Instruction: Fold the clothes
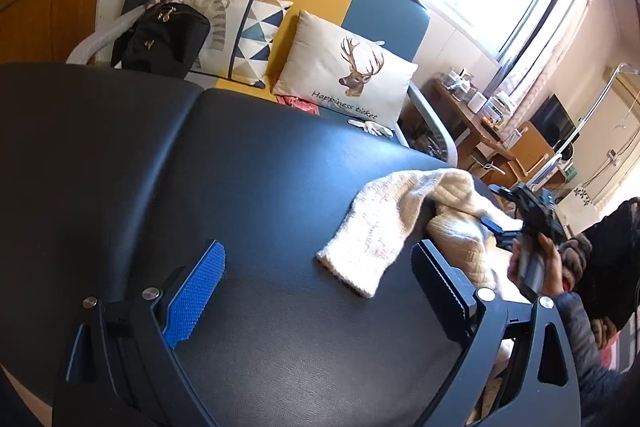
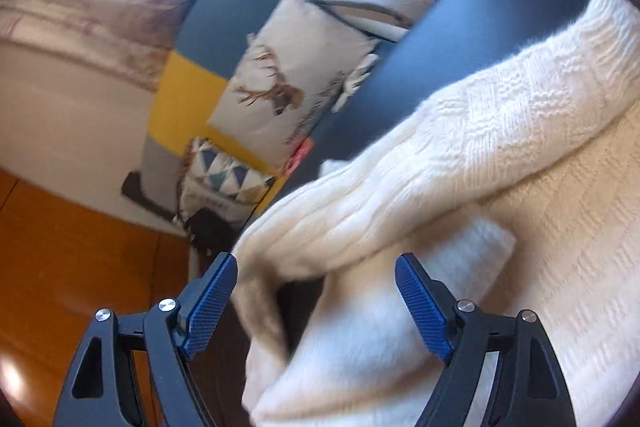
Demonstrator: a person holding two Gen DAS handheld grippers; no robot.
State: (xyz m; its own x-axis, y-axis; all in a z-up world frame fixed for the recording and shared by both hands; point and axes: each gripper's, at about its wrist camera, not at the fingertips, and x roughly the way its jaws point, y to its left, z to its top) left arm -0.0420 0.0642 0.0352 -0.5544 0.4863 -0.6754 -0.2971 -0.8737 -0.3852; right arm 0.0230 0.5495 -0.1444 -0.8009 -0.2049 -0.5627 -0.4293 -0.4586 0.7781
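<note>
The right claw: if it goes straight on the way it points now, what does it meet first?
Most likely the cream knit sweater, bunched just ahead of the open right claw; the motion blur makes depth uncertain.

I see a cream cable-knit wool-like sweater (image 2: 460, 147), fuzzy and ribbed at the cuff. It lies on a dark matt leather-look table top (image 1: 260, 187), finely grained with a soft sheen. My gripper fingers are matt black plastic with blue rubbery pads (image 1: 196, 293), dotted texture, and shiny metal bolts. The deer-print cushion (image 1: 348, 75) is plain woven cloth. The orange wooden floor (image 2: 60, 247) is glossy.
</note>
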